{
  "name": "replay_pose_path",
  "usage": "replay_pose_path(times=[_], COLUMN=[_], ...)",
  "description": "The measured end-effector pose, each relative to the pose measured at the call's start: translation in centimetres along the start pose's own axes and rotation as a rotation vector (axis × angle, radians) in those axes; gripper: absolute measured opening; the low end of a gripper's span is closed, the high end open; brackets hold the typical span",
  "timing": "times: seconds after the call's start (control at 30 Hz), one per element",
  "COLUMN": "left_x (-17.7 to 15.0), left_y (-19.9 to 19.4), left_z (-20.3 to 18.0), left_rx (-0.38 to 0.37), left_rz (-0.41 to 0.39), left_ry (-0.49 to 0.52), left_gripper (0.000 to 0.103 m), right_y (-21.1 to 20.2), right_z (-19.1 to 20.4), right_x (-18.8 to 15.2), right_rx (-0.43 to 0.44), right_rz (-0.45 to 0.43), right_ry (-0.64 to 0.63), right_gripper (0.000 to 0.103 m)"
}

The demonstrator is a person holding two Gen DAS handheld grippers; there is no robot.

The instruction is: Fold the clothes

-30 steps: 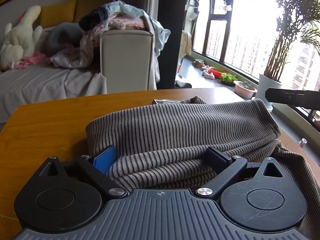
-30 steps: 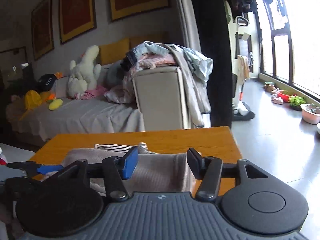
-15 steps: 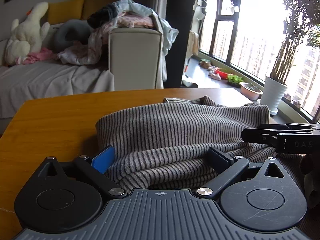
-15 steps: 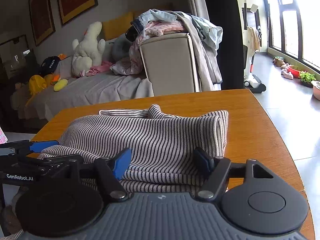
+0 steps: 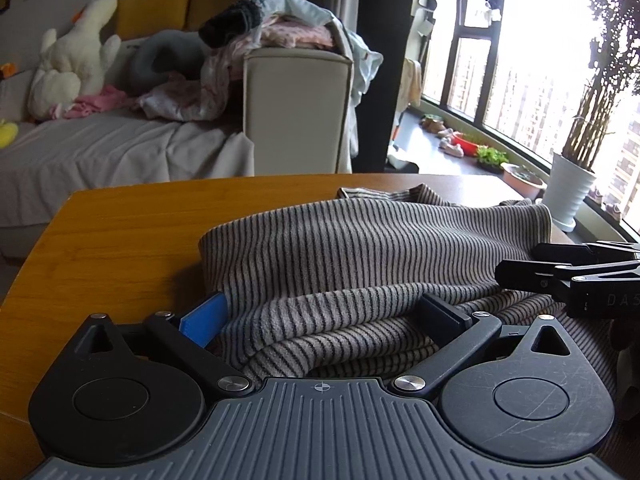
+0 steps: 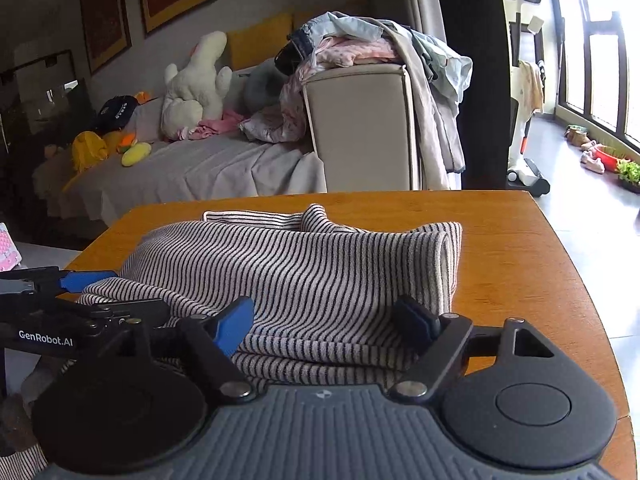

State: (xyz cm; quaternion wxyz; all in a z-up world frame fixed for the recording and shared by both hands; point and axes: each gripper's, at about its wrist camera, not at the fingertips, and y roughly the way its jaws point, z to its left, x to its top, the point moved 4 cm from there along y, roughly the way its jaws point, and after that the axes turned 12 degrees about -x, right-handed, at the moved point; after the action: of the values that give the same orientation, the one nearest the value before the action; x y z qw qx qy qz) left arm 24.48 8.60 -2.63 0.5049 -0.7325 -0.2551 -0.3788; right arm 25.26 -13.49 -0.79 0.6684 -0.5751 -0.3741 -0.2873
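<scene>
A grey-and-black striped garment (image 5: pixel 380 256) lies folded over in a thick bundle on the wooden table (image 5: pixel 120 224); it also shows in the right wrist view (image 6: pixel 320 272). My left gripper (image 5: pixel 320 316) is open, its jaws wide apart at the near left edge of the bundle, with cloth lying between them. My right gripper (image 6: pixel 328 320) is open at the near right edge, cloth between its jaws too. The right gripper shows from the side in the left wrist view (image 5: pixel 568 276); the left one shows in the right wrist view (image 6: pixel 60 300).
Beyond the table's far edge stands a sofa (image 6: pixel 192 168) with plush toys and a beige armrest (image 6: pixel 360 128) heaped with clothes. Windows, potted plants (image 5: pixel 568 192) and floor items are on the right. Bare wood (image 6: pixel 520 248) lies right of the garment.
The right gripper has come down from above onto the garment's near right edge and opened wider. The left gripper has stayed open at the left edge, drawing back slightly.
</scene>
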Motion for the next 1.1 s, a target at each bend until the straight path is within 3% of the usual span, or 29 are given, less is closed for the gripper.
replay_pose_path(times=[0.33,0.5,0.73,0.83,0.9,0.93,0.97,1.1], left_x=[-0.1,-0.3,-0.7,-0.7,-0.7,-0.7,-0.7,-0.7], left_y=[-0.6,-0.7,-1.3,-1.3,-1.3,-1.3,-1.3,-1.4], left_z=[1.0,1.4,1.6,1.5,1.6,1.6,1.6,1.7], left_rx=[0.019,0.013,0.015,0.022,0.021,0.019,0.018,0.014], left_rz=[-0.031,-0.007,-0.015,-0.019,-0.019,-0.018,-0.017,-0.014], left_ry=[-0.052,-0.067,-0.076,-0.071,-0.076,-0.079,-0.082,-0.086], left_gripper=[0.103,0.103,0.103,0.103,0.103,0.103,0.103,0.103], right_y=[-0.1,-0.3,-1.4,-2.8,-4.2,-4.8,-5.1,-3.7], right_z=[-0.1,0.3,1.5,0.9,0.7,0.6,0.7,1.3], right_x=[0.0,-0.1,-0.7,-0.5,0.0,0.2,0.3,-0.8], right_rx=[-0.014,-0.040,-0.129,-0.182,-0.167,-0.145,-0.122,-0.082], right_rz=[-0.012,-0.001,-0.006,-0.040,-0.078,-0.090,-0.091,-0.019], right_ry=[0.004,-0.040,-0.183,-0.179,-0.155,-0.144,-0.137,-0.174], right_gripper=[0.079,0.079,0.080,0.081,0.071,0.053,0.043,0.043])
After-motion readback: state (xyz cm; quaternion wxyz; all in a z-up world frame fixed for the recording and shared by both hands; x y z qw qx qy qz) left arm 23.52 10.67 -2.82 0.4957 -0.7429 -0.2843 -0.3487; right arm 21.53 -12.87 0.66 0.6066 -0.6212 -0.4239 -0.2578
